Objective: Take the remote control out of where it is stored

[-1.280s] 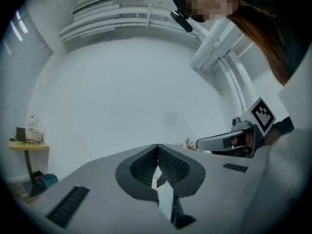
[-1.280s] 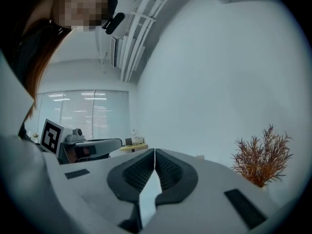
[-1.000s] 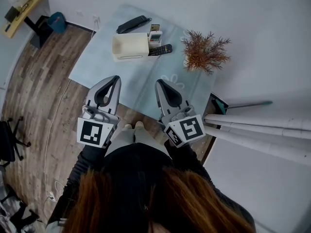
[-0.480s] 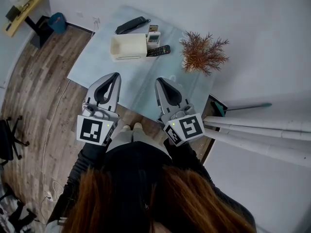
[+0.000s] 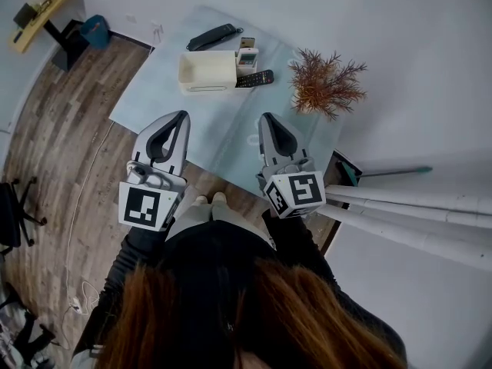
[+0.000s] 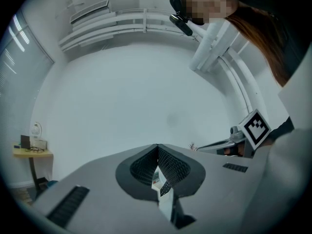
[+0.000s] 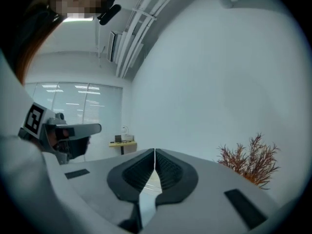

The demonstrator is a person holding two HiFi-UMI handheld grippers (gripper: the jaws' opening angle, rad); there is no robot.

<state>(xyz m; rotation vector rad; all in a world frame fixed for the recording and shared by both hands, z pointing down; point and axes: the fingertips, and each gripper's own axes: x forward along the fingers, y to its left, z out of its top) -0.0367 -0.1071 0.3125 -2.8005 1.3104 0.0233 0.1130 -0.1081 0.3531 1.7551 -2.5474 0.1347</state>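
Grippers side by side over the near edge of the pale blue table (image 5: 154,102), both pointing across it. The left gripper (image 5: 182,116) has its fingers (image 6: 173,167) pressed together at the tips with nothing between them. Same story for the right gripper (image 5: 268,118): ribbed fingers (image 7: 168,172) closed tip to tip, empty.

Now the target. From the right gripper, up at twelve o'clock and well apart from it, lies the black remote control (image 5: 254,78). It rests flat, tucked just beside the right end of the cream box (image 5: 206,71). Right behind it sits a white remote (image 5: 246,58), also hard against the box. I cannot tell whether these two sit in a side compartment of the box or on the table itself.

A long black handset (image 5: 213,37) lies at twelve o'clock from the box. A dried rust-coloured plant (image 5: 323,83) stands at two o'clock from the right gripper.
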